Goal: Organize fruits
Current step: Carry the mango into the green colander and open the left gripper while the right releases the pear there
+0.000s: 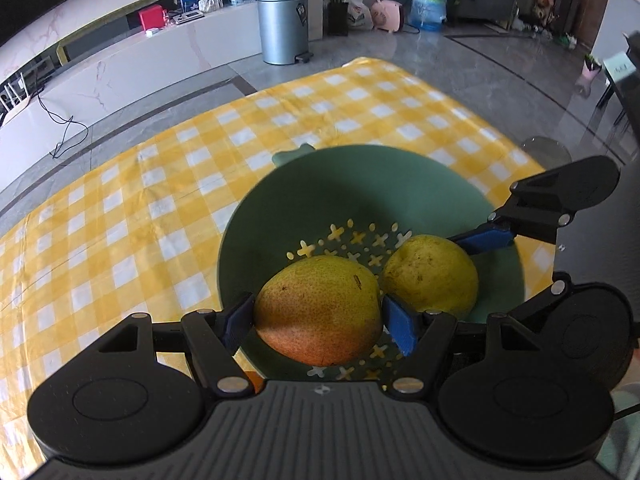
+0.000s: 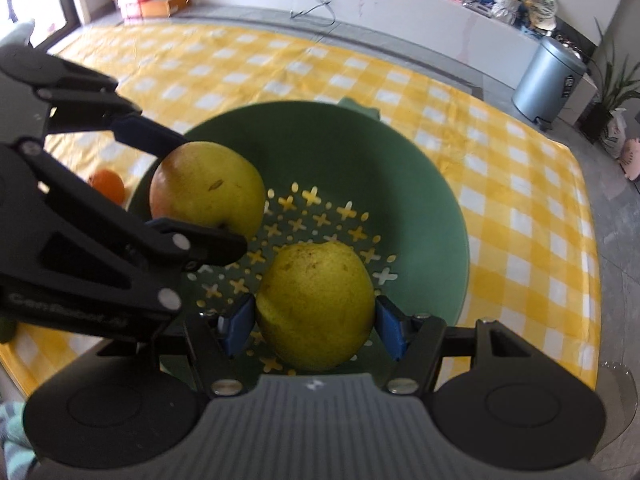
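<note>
A green colander bowl (image 1: pixel 320 184) (image 2: pixel 360 140) stands on the yellow checked cloth. My left gripper (image 1: pixel 320 322) is shut on a yellow pear with a red blush (image 1: pixel 316 308), blue pads pressing both its sides, inside the bowl's near edge. The right wrist view shows this left gripper (image 2: pixel 188 188) from the side, over the bowl's left part, with the blushed pear (image 2: pixel 208 188) in it. My right gripper (image 2: pixel 314 330) is shut on a plain yellow-green pear (image 2: pixel 316 304) (image 1: pixel 432 272) above the perforated bottom. Whether either pear rests on the bottom I cannot tell.
An orange (image 2: pixel 107 186) lies on the cloth (image 1: pixel 140 208) just left of the bowl. The table's far edge drops to a grey tiled floor with a grey pedal bin (image 1: pixel 282 26) and a water bottle (image 1: pixel 429 4) beyond.
</note>
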Demonstrator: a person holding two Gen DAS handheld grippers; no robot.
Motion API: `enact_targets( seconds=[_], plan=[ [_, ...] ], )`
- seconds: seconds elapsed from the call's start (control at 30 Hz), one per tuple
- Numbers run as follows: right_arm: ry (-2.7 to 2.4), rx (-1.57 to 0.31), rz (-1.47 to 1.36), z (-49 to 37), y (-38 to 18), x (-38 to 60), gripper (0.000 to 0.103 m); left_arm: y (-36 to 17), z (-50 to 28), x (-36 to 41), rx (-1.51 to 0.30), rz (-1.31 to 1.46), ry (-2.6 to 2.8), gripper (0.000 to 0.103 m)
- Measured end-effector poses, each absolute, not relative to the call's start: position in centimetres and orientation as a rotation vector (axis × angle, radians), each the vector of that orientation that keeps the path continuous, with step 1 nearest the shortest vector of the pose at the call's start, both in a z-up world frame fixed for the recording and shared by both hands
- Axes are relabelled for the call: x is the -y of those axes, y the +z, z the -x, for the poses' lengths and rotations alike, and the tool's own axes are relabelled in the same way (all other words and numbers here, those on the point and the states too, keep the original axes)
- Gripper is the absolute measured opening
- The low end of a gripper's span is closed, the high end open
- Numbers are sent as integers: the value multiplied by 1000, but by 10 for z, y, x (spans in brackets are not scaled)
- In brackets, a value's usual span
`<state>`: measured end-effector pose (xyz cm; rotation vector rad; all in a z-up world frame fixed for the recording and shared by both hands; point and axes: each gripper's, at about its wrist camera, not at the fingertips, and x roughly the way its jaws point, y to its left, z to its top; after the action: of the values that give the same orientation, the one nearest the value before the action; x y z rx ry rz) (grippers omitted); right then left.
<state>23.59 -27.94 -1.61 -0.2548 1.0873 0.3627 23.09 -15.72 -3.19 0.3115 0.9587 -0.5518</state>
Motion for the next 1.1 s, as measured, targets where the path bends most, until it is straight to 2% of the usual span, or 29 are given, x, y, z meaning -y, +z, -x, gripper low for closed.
enact_targets(
  seconds=[0.77, 0.93, 1.1],
  plan=[
    [400, -1172, 388, -253, -33, 268, 63, -47, -242, 173, -994, -407, -520, 80],
    [407, -1192, 397, -256, -33, 268, 63, -48, -244, 175, -999, -422, -511, 84],
    [405, -1197, 413, -259, -31, 270, 68, -46, -246, 174, -1002, -397, -509, 86]
  ],
)
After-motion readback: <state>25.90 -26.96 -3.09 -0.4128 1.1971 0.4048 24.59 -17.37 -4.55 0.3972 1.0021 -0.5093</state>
